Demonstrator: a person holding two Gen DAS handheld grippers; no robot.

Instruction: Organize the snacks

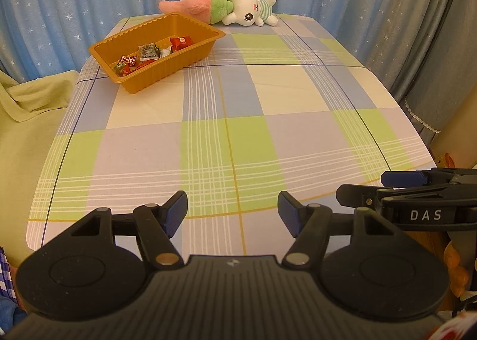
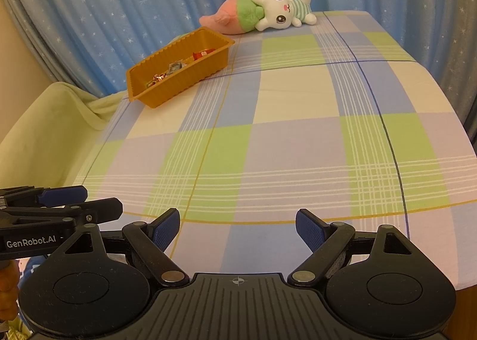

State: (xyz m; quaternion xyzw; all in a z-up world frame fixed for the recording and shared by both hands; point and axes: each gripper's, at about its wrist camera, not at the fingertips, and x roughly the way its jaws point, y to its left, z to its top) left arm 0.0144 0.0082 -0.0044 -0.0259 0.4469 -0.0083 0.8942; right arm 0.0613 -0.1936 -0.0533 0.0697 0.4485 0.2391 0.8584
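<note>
An orange plastic tray [image 1: 196,52] [image 2: 190,77] stands at the far left of the table and holds several wrapped snacks [image 1: 149,52] [image 2: 176,67]. My left gripper [image 1: 232,210] hovers open over the near edge of the table, nothing between its blue pads. My right gripper [image 2: 238,226] is open too, with nothing in it, over the near edge just to the right. Each gripper shows from the side in the other's view: the right gripper [image 1: 384,186] and the left gripper [image 2: 101,199]. Both are far from the tray.
The table wears a checked cloth [image 1: 268,131] [image 2: 298,131] in green, blue and cream. A white bunny plush [image 1: 250,9] [image 2: 283,12] and a pink-green plush [image 1: 193,1] [image 2: 232,16] lie at the far edge. Blue starred curtains hang behind. A green blanket [image 1: 26,119] lies left.
</note>
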